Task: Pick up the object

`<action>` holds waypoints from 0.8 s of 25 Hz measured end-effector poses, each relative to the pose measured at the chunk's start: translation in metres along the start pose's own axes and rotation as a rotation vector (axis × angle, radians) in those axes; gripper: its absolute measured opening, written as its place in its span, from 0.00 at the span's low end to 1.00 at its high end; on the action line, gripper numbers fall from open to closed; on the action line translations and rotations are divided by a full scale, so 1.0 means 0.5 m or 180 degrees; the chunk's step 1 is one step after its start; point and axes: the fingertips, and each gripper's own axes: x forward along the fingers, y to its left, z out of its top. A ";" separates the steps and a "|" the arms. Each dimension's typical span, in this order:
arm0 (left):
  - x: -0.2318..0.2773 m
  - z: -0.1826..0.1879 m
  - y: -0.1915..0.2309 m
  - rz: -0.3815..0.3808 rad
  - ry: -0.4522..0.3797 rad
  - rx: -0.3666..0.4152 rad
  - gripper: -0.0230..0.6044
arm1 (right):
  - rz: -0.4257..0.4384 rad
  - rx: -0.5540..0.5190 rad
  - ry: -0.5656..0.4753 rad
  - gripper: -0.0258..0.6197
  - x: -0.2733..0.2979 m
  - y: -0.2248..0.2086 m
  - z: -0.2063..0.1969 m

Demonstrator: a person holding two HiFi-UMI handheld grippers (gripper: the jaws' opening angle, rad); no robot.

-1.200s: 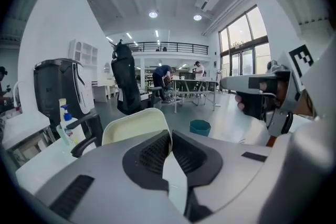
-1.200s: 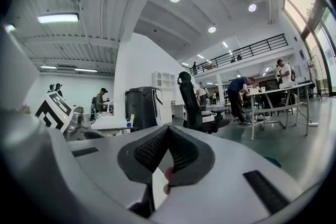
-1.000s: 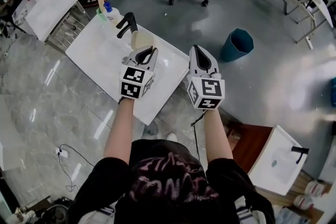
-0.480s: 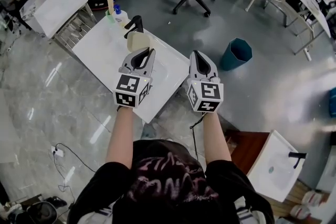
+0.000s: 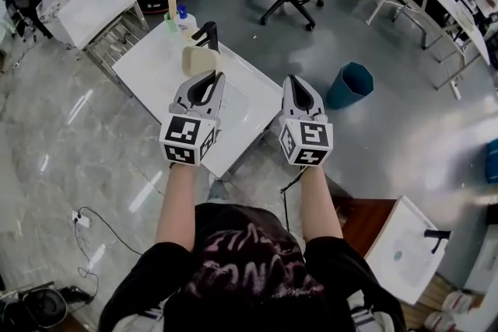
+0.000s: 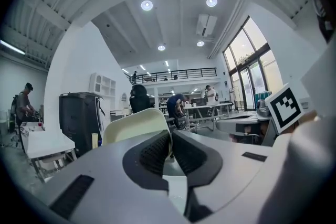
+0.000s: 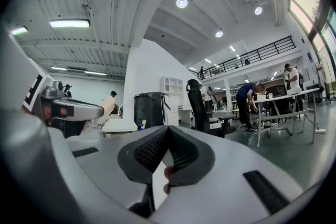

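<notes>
Left gripper (image 5: 217, 76) raised, clamping cream object (image 5: 198, 60); right gripper (image 5: 291, 78) level, jaws closed, empty.

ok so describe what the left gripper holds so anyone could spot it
Find the white counter in the middle of the head view, with a black tap near its far end. Just this side of the tap, the left gripper is shut on a cream piece with a rounded edge. It alone is held; the tap is black, the bottles stand at the far corner.
</notes>
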 end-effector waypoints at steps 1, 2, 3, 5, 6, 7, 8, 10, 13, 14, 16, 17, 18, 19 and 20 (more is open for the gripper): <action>-0.004 0.001 0.000 0.0010 -0.0006 0.0005 0.09 | 0.0002 -0.0015 -0.0003 0.06 -0.003 0.000 0.002; -0.008 0.003 0.000 0.0018 -0.0015 0.0003 0.09 | 0.0005 -0.0037 -0.0002 0.06 -0.005 0.002 0.003; -0.012 0.004 -0.001 0.0023 -0.0029 -0.0002 0.09 | 0.0004 -0.0057 0.0000 0.06 -0.008 0.003 0.003; -0.018 0.007 -0.004 0.0020 -0.0051 0.0009 0.09 | -0.0005 -0.0076 0.0000 0.06 -0.012 0.004 0.003; -0.019 0.008 -0.006 0.0017 -0.0054 0.0028 0.09 | -0.0009 -0.0080 0.0000 0.06 -0.013 0.004 0.003; -0.021 0.007 -0.007 0.0016 -0.0054 0.0044 0.09 | -0.0011 -0.0086 0.0002 0.06 -0.015 0.005 0.002; -0.022 0.007 -0.007 0.0016 -0.0054 0.0048 0.09 | -0.0010 -0.0094 0.0007 0.06 -0.016 0.007 0.001; -0.026 0.006 -0.005 0.0017 -0.0059 0.0030 0.09 | -0.0006 -0.0102 0.0019 0.06 -0.018 0.011 -0.001; -0.032 0.007 -0.004 0.0025 -0.0064 0.0025 0.09 | 0.0001 -0.0108 0.0027 0.06 -0.021 0.013 -0.003; -0.034 0.008 -0.004 0.0028 -0.0066 0.0032 0.09 | 0.0003 -0.0110 0.0026 0.06 -0.021 0.015 -0.003; -0.039 0.009 -0.002 0.0037 -0.0072 0.0046 0.09 | 0.0015 -0.0118 0.0023 0.06 -0.021 0.019 -0.003; -0.041 0.010 -0.001 0.0040 -0.0071 0.0055 0.09 | 0.0023 -0.0125 0.0022 0.06 -0.021 0.021 -0.003; -0.043 0.011 -0.001 0.0042 -0.0069 0.0067 0.09 | 0.0029 -0.0135 0.0021 0.06 -0.021 0.023 -0.001; -0.045 0.013 -0.001 0.0041 -0.0070 0.0079 0.09 | 0.0033 -0.0146 0.0018 0.06 -0.021 0.024 0.000; -0.046 0.016 -0.002 0.0039 -0.0075 0.0091 0.09 | 0.0036 -0.0155 0.0013 0.06 -0.021 0.024 0.003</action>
